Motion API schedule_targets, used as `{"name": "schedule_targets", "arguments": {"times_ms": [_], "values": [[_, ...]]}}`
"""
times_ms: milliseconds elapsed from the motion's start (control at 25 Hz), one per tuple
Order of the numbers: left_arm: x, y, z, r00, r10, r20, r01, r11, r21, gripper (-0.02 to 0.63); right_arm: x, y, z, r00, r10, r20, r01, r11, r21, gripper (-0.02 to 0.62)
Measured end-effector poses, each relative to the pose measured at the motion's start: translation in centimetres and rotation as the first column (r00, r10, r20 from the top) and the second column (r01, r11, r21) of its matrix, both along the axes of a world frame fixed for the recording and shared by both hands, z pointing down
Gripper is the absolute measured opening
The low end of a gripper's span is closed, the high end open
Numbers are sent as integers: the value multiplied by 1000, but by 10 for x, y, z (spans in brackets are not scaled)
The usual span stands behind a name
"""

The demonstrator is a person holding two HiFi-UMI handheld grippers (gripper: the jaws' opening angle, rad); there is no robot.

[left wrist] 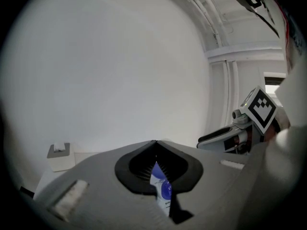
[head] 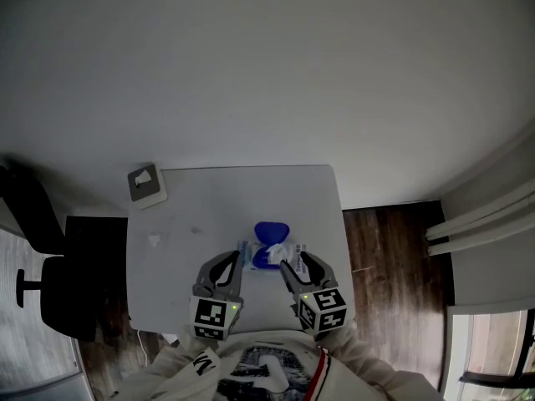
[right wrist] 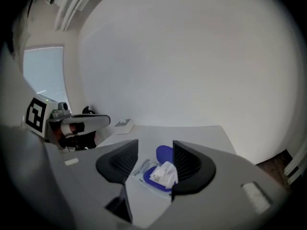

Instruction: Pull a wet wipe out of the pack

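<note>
Closest to us, along the bottom edge of the head view, is our white shirt (head: 259,370). Above it the pale tabletop (head: 209,207) fills the middle of the frame. Our left tongs (head: 236,261) are clenched on the left edge of the wet wipe pack (head: 266,256), which lies in the tabletop's lower middle. Our right tongs (head: 290,266) are released. Between their parted jaws show the pack's flipped-up blue lid (right wrist: 164,152) and, smallest of all, the white wipe (right wrist: 164,174) tufting from the opening.
</note>
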State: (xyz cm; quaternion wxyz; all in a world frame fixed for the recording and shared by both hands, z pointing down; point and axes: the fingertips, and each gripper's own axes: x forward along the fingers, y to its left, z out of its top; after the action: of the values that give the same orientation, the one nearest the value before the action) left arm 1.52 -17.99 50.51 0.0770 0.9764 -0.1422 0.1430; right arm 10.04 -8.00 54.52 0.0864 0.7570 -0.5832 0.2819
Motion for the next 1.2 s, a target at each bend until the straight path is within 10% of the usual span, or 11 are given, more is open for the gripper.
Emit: {"name": "schedule_targets", "arguments": {"times_ms": [360, 560, 760, 1200], "values": [[10, 4, 4, 1000, -19, 21, 19, 1000, 6, 5, 0, -2, 12, 994, -108, 3, 108, 994, -8, 376], [17, 9, 9, 999, -15, 37, 15, 1000, 12, 5, -4, -2, 23, 980, -196, 41, 196, 981, 8, 571], [16, 8, 11, 998, -44, 47, 43, 999, 16, 5, 4, 2, 47, 952, -306, 11, 306, 950, -68, 591], [-14, -7, 18, 983, -167, 83, 168, 986, -5, 5, -8, -2, 109, 762, -646, 49, 630, 721, -289, 587]]}}
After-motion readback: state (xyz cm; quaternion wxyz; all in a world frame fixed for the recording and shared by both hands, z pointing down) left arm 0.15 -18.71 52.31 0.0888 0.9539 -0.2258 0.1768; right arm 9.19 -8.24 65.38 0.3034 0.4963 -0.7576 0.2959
